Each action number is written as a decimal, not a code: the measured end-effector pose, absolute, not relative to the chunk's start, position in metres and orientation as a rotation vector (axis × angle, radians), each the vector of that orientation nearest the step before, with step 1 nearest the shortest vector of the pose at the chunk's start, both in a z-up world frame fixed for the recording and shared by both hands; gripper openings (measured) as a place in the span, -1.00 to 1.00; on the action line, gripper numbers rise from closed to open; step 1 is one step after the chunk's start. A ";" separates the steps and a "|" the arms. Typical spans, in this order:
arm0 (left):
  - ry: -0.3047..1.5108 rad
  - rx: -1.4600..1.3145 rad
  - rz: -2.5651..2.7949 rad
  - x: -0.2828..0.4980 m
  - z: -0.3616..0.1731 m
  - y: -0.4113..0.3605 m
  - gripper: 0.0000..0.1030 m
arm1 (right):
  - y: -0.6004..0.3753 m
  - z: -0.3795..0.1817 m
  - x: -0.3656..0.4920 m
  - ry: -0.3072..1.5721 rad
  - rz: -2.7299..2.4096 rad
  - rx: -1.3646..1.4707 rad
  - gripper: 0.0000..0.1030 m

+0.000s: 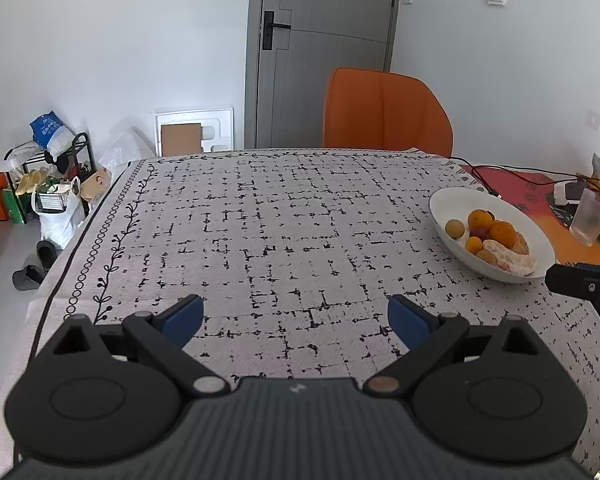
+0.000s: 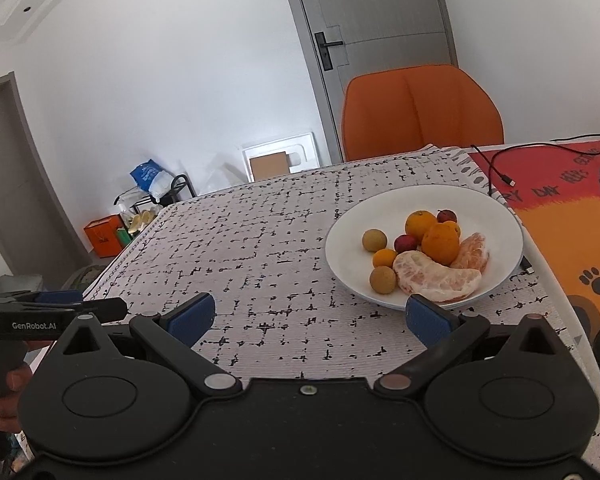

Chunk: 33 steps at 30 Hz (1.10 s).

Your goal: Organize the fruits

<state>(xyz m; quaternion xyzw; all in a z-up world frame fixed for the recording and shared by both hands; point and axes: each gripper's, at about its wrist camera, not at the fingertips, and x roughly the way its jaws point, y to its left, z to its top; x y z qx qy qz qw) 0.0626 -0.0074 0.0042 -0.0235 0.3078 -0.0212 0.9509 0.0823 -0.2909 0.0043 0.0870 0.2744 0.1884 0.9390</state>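
The left gripper (image 1: pixel 296 318) hovers over the patterned cloth (image 1: pixel 284 216) on the counter with its jaws spread wide and nothing between them. The right gripper (image 2: pixel 310 318) is also spread wide and empty. The white plate (image 2: pixel 496 216) sits just ahead of the right gripper's right jaw, its near rim close to that blue pad. From the left gripper the plate (image 1: pixel 446 200) lies well ahead and to the right. It holds two oranges (image 2: pixel 440 242), a peeled citrus piece (image 2: pixel 436 276), small round yellowish fruits (image 2: pixel 374 240) and small red fruits (image 2: pixel 405 243). An orange chair (image 2: pixel 420 112) stands beyond the counter.
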 end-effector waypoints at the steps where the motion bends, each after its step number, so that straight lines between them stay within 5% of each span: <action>1: 0.624 -0.046 -0.043 0.061 0.005 -0.007 0.90 | -0.290 0.005 0.081 0.558 0.388 0.176 1.00; 33: 0.617 -0.057 -0.054 0.055 0.005 -0.005 0.90 | -0.294 0.007 0.072 0.554 0.355 0.164 1.00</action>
